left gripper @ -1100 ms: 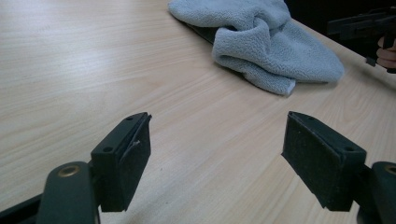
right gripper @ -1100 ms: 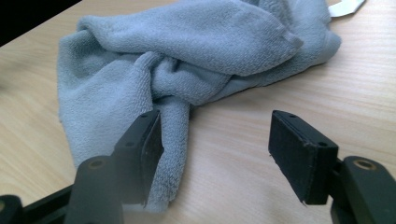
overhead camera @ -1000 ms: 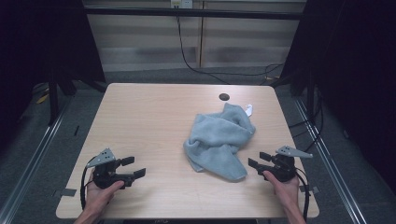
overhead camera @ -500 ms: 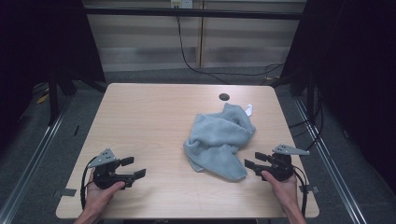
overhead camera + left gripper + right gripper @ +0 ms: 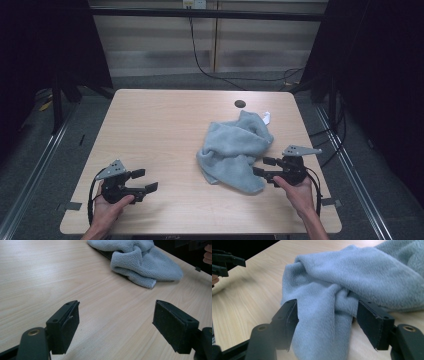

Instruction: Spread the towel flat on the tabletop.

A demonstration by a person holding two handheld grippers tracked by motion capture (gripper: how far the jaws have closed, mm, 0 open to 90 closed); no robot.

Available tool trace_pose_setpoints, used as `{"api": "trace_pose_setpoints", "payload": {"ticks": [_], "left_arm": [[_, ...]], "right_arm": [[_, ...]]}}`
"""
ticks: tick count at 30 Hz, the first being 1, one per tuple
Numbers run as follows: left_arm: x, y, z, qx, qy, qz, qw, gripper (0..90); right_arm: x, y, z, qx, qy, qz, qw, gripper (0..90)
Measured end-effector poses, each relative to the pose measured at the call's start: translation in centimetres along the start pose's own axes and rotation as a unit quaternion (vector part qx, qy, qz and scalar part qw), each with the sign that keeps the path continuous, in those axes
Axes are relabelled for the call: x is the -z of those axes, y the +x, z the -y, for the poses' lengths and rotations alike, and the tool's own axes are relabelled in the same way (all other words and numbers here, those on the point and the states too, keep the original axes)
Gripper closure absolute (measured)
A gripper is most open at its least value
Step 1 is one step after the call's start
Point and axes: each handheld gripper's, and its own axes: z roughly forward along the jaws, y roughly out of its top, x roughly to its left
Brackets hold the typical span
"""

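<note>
The crumpled grey fleece towel (image 5: 236, 152) lies bunched on the pale wood-grain table (image 5: 165, 130), its long axis running diagonally away from the right gripper (image 5: 263, 167). That gripper's jaws gape wide, one on each side of a soft twisted fold, not clamped. The left gripper (image 5: 145, 181), equally wide and empty, points at the towel from well apart.

no readable text, no labels, no brands, no numbers anywhere

Black two-jaw right claw (image 5: 265, 166), grey three-cornered top plate, trailing black cable.
</note>
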Motion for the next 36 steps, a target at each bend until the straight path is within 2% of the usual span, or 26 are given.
{"api": "trace_pose_setpoints", "payload": {"ticks": [8,11,12,14,17,18,19,22,24,26,28,29,30,31,34,35,36], "left_arm": [[0.0,0.2,0.0,-0.001,0.003,-0.003,1.0,21.2],[-0.1,0.2,0.0,0.0,0.004,-0.003,1.0,21.1],[-0.1,0.2,0.0,0.0,0.004,-0.003,1.0,21.1],[-0.1,0.2,0.0,-0.001,0.004,-0.003,1.0,21.2],[-0.1,0.2,0.0,-0.002,0.003,-0.003,1.0,21.2],[-0.1,0.2,0.0,-0.002,0.004,-0.004,1.0,21.2],[-0.1,0.2,0.0,-0.002,0.004,-0.004,1.0,21.2],[-0.1,0.3,0.0,-0.001,0.004,-0.004,1.0,21.2],[-0.1,0.4,0.0,-0.001,0.004,-0.006,1.0,21.1],[-0.1,0.4,0.0,0.0,0.003,-0.007,1.0,21.2],[-0.1,0.4,0.0,-0.002,0.004,-0.007,1.0,21.2],[-0.1,0.4,0.0,-0.002,0.004,-0.007,1.0,21.2],[-0.2,0.4,0.0,-0.002,0.005,-0.007,1.0,21.2],[-0.2,0.3,-0.1,-0.003,0.006,-0.006,1.0,21.2],[-0.3,0.2,-0.1,-0.004,0.006,-0.004,1.0,21.3],[-0.3,0.2,-0.1,-0.005,0.006,-0.004,1.0,21.3],[-0.4,0.2,-0.1,-0.006,0.007,-0.003,1.0,21.5]], "right_arm": [[-1.5,-0.1,-1.8,0.017,0.01,0.016,0.9997,31.8],[-2.9,-0.8,-3.0,0.017,0.014,0.017,0.9996,31.6],[-2.9,-0.8,-3.0,0.017,0.014,0.017,0.9996,31.6],[-4.1,-1.5,-3.6,0.017,0.027,0.021,0.9993,30.7],[-5.1,-2.4,-3.9,0.015,0.03,0.03,0.999,30.5],[-5.1,-2.4,-3.9,0.015,0.03,0.03,0.999,30.5],[-5.8,-3.2,-4.1,0.013,0.033,0.039,0.9986,29.3],[-6.6,-3.9,-4.0,0.008,0.042,0.047,0.998,27.8],[-8.2,-4.7,-3.2,0.001,0.064,0.053,0.9965,25.7],[-8.7,-4.8,-2.9,0.004,0.069,0.053,0.9962,24.1],[-9.7,-4.3,-2.1,0.022,0.077,0.071,0.9942,24.5],[-9.7,-4.3,-2.1,0.022,0.077,0.071,0.9942,24.5],[-10.1,-3.6,-2.0,0.037,0.095,0.092,0.9905,29.2],[-10.1,-3.4,-2.0,0.041,0.099,0.096,0.9897,32.8],[-10.0,-3.1,-1.9,0.044,0.099,0.092,0.9898,52.6],[-10.0,-3.1,-1.9,0.044,0.099,0.092,0.9898,52.6],[-9.9,-2.8,-1.8,0.044,0.094,0.087,0.9907,62.1]]}}
